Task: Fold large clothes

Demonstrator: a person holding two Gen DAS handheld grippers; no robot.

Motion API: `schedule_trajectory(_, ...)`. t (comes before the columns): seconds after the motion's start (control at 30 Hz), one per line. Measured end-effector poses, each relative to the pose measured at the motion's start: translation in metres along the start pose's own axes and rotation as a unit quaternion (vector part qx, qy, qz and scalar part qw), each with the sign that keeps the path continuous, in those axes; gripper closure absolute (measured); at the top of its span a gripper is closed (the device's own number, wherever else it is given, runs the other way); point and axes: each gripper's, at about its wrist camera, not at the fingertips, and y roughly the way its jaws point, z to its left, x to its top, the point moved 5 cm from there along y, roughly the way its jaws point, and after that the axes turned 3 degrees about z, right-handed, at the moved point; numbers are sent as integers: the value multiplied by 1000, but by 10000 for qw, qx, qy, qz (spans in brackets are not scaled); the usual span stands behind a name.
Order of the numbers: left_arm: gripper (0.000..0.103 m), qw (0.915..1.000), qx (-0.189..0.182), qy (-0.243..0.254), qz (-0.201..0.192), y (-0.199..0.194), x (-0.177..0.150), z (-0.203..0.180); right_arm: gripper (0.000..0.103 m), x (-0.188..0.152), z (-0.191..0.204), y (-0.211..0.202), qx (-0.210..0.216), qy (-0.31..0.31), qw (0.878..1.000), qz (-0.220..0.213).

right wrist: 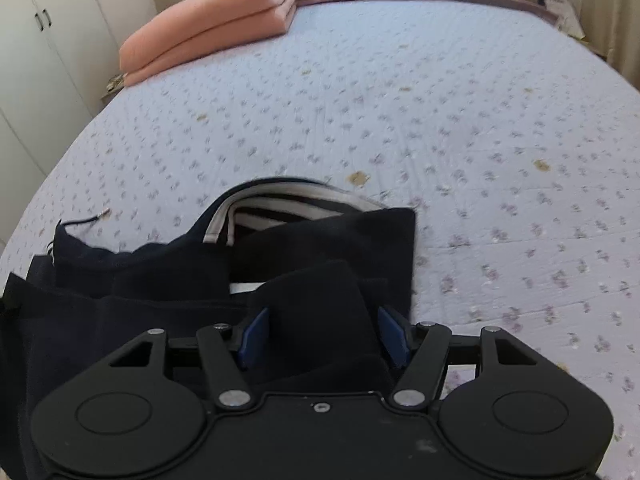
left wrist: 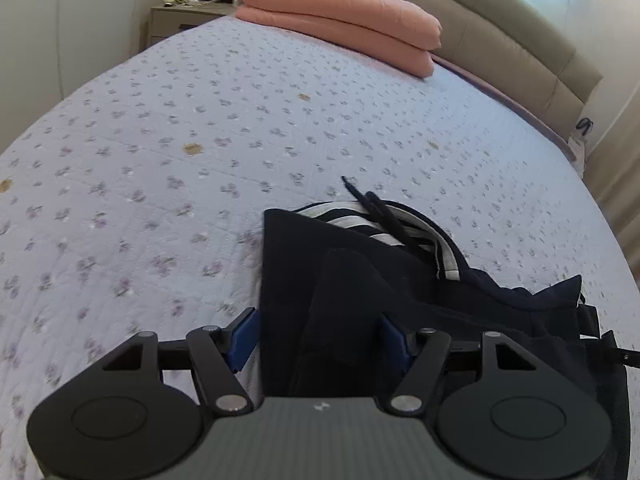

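A dark navy garment [left wrist: 360, 280] with a grey-and-white striped inside and black drawstrings [left wrist: 362, 198] lies folded on the bed in front of me. In the left wrist view, my left gripper [left wrist: 320, 336] hangs over the garment's left edge. Its blue pads [left wrist: 244, 336] stand wide apart, with a fold of cloth lying loose between them. In the right wrist view the same garment [right wrist: 320, 240] fills the lower left. My right gripper [right wrist: 324, 334] is over the garment's right edge, its pads [right wrist: 394, 336] spread wide around a raised fold without pinching it.
The bed cover [left wrist: 180, 140] is pale lilac with small flowers and a few brown spots. A folded pink blanket [left wrist: 340, 20] lies by the padded headboard [left wrist: 500, 32]. A nightstand [left wrist: 180, 20] stands at the far corner, and white wardrobe doors [right wrist: 40, 40] run along the left.
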Motion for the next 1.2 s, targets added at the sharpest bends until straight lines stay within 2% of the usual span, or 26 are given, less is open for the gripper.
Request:
schedule_trajectory(0.03, 46, 10000, 6, 48, 26, 2, 1, -3, 50, -1, 3, 1, -15, -60, 10000, 27)
schedule_trajectory(0.07, 72, 9999, 3, 144, 58, 2, 1, -8, 76, -2, 6, 0, -45, -150, 9999, 16)
schedule_trajectory(0.1, 83, 9995, 43, 309, 85, 1, -1, -15, 83, -3, 12, -2, -53, -289, 9996, -19)
schedule_trajectory(0.13, 89, 9984, 224, 522, 8, -3, -3, -22, 87, -6, 18, -7, -108, -488, 9987, -127)
schedule_trajectory(0.17, 92, 9966, 353, 731, -115, -7, -5, -29, 90, -9, 24, -13, -196, -678, 9972, -258)
schedule_trajectory(0.23, 94, 9939, 412, 977, -296, -20, -8, -43, 91, -14, 34, -26, -318, -987, 9934, -494)
schedule_trajectory(0.33, 94, 9945, 134, 807, -654, -47, 2, -48, 92, -7, 40, -56, -422, -1095, 9885, -951)
schedule_trajectory(0.47, 94, 9900, -55, 575, -1284, -75, 39, -47, 92, 28, 43, -91, -394, -999, 9807, -1636)
schedule_trajectory(0.57, 94, 9866, 15, 593, -1522, -61, 69, -47, 92, 57, 40, -78, -482, -924, 9772, -1852)
schedule_trajectory(0.63, 94, 9872, 121, 574, -1482, -33, 78, -45, 91, 71, 36, -46, -568, -769, 9802, -1733)
schedule_trajectory(0.7, 94, 9892, 448, 623, -1246, 7, 77, -43, 91, 74, 33, -7, -631, -676, 9856, -1416)
schedule_trajectory(0.8, 94, 9913, 856, 673, -739, 61, 58, -36, 91, 63, 29, 50, -957, -664, 9900, -794)
schedule_trajectory(0.87, 92, 9906, 971, 721, -633, 78, 47, -34, 86, 53, 30, 69, -1082, -712, 9899, -579)
schedule_trajectory(0.9, 92, 9889, 1031, 803, -702, 78, 46, -36, 84, 51, 32, 73, -1148, -776, 9889, -529)
schedule_trajectory(0.93, 86, 9873, 1117, 885, -702, 76, 46, -39, 82, 49, 34, 73, -1237, -839, 9874, -524)
schedule_trajectory(1.0, 80, 9864, 1203, 879, -692, 70, 49, -39, 68, 52, 36, 67, -1336, -889, 9859, -477)
schedule_trajectory(1.03, 79, 9873, 1170, 813, -709, 62, 51, -38, 56, 55, 37, 59, -1347, -848, 9863, -443)
schedule_trajectory(1.07, 80, 9882, 1110, 739, -749, 51, 52, -35, 53, 58, 38, 49, -1342, -831, 9864, -450)
schedule_trajectory(1.2, 76, 9870, 1017, 646, -1061, -11, 41, -33, 54, 46, 69, -16, -972, -916, 9885, -704)
